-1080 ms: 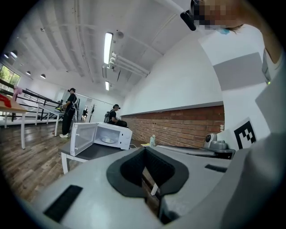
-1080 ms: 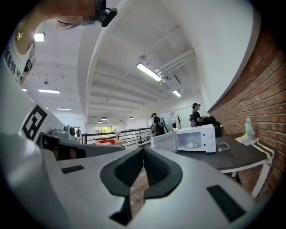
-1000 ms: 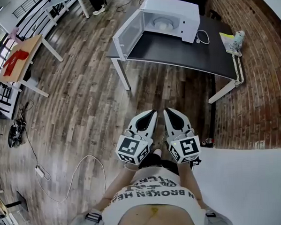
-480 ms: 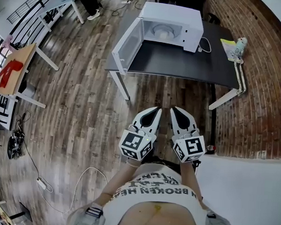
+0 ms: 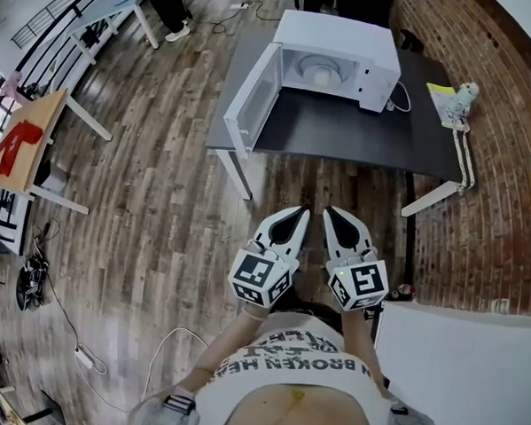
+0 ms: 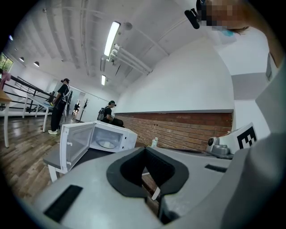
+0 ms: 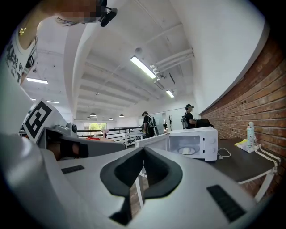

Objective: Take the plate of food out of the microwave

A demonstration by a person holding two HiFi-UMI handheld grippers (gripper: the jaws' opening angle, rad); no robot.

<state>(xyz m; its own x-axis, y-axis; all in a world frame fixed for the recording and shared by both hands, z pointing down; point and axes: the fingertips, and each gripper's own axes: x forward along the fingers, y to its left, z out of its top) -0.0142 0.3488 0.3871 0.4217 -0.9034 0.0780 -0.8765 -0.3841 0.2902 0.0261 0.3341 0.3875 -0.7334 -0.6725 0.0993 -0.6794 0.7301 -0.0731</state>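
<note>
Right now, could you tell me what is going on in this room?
A person stands short of a black table, holding the left gripper and right gripper side by side, both shut and empty. On the table sits a white microwave with its door open; the plate is inside, not yet touched.

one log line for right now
left tool: shut, empty | right tool: shut, empty | microwave: door open | plate: inside, untouched | tools: over floor, short of table
</note>
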